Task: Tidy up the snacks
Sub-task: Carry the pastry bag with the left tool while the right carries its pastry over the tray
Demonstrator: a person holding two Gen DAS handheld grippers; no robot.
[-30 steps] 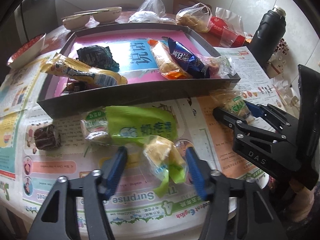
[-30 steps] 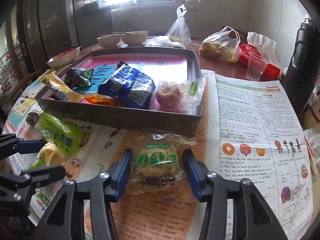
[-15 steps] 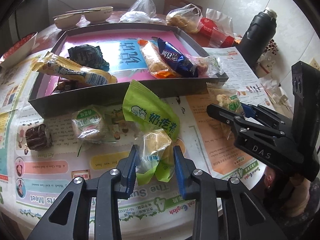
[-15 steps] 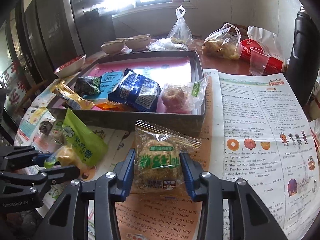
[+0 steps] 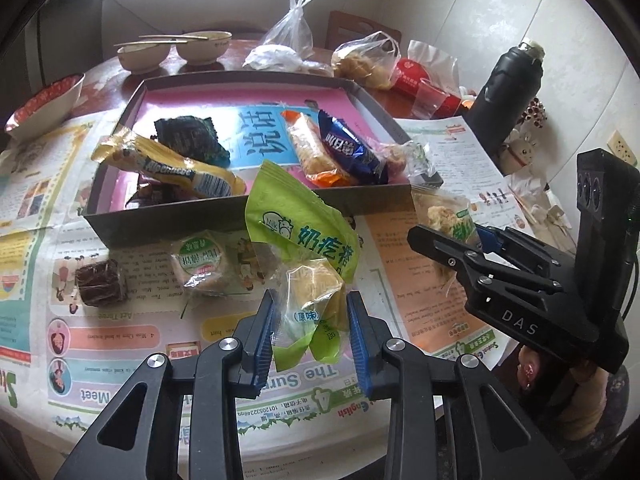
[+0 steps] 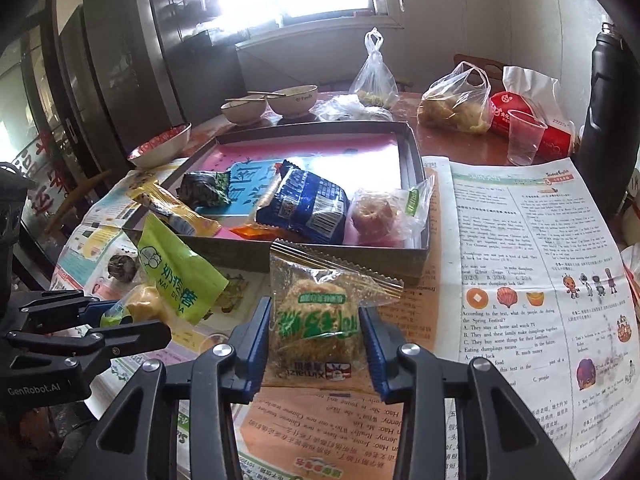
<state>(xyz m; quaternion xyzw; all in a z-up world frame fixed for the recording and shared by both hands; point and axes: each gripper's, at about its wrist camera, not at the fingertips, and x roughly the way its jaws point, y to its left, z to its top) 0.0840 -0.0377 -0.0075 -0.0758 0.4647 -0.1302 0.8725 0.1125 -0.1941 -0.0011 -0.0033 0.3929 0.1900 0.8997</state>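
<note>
A: Snacks — where vs. grippers?
B: Left gripper [image 5: 311,322] clamps green milk-candy pack [image 5: 304,236], long axis tipped up toward box [image 5: 248,216]. Right gripper [image 6: 316,334], jaws just closing, pinches clear-wrapped cake [image 6: 316,316]. Both clear of table [image 6: 520,260].
A: Box?
B: Straight ahead, right nearer. Holds blue pack [image 6: 308,204], yellow bar [image 5: 172,166], dark packet [image 5: 190,140], pink cake [image 6: 374,214].

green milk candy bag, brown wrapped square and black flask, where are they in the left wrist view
green milk candy bag [image 5: 304,232], left wrist view, printed front
brown wrapped square [image 5: 100,282], left wrist view, top face
black flask [image 5: 506,100], left wrist view, body
</note>
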